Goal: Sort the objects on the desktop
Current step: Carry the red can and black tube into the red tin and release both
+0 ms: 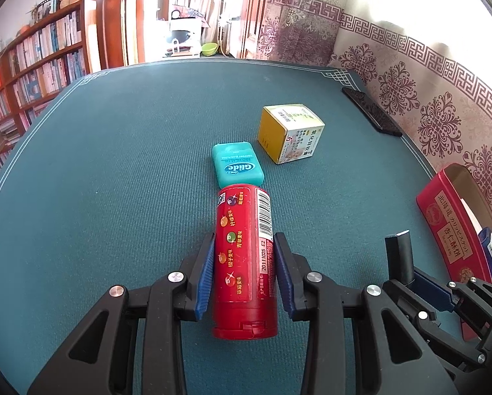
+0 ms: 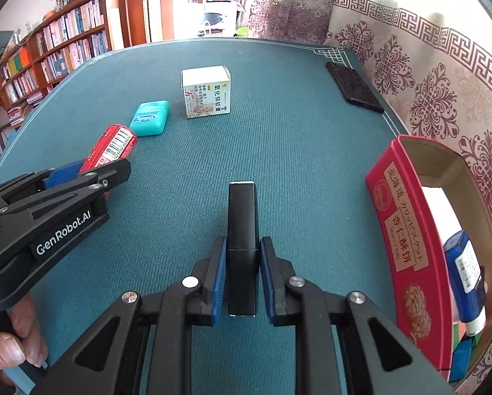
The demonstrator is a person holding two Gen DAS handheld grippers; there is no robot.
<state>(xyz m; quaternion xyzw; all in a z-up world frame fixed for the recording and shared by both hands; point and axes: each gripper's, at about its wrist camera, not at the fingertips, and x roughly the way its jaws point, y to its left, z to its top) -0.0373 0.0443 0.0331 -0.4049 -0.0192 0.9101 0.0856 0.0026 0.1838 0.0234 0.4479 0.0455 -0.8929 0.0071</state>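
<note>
2 grippers grip: the left gripper (image 1: 242,256) clamps a red candy tube (image 1: 244,260), the right gripper (image 2: 242,256) a black bar (image 2: 242,247).

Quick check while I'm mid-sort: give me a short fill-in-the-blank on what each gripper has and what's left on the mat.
1. The left gripper is shut on the ____ tube.
2. The right gripper is shut on a ____ stick.
3. The floss case lying free on the mat is ____ in colour.
4. The blue bottle lies inside the red ____.

Missing words: red; black; teal; box
</note>
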